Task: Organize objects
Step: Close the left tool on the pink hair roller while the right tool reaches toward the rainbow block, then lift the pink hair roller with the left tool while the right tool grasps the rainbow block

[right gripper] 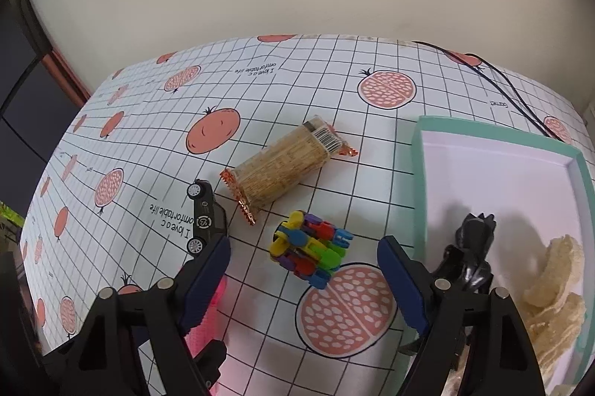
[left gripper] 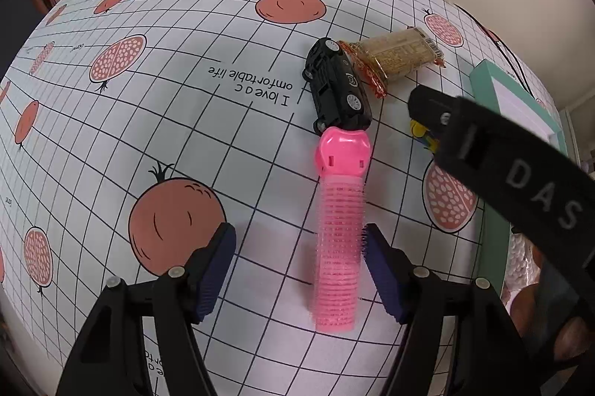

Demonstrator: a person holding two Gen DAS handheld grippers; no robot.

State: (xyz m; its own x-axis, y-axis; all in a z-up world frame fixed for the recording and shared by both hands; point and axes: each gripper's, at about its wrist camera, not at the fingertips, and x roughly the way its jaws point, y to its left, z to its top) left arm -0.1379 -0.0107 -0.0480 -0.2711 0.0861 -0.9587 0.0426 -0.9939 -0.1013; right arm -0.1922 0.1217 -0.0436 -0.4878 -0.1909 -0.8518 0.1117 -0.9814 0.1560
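The pink hair roller (left gripper: 339,240) lies flat on the tabletop (left gripper: 186,121), its clip end touching the black toy car (left gripper: 336,87). The left gripper (left gripper: 299,269) stands wide open, the roller's barrel just inside its right pad (left gripper: 385,273) — no contact is evident. The roller looks light and hollow, with a bristled, non-slip surface; grasp mid-barrel with gentle force. The right gripper (right gripper: 303,279) is also wide open, empty, near the multicoloured block toy (right gripper: 310,249) — beside the teal tray (right gripper: 420,180).

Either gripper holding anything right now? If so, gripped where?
Nothing held. Left gripper is open, straddling the pink hair roller without clamping it. Right gripper is open above the colourful block toy.
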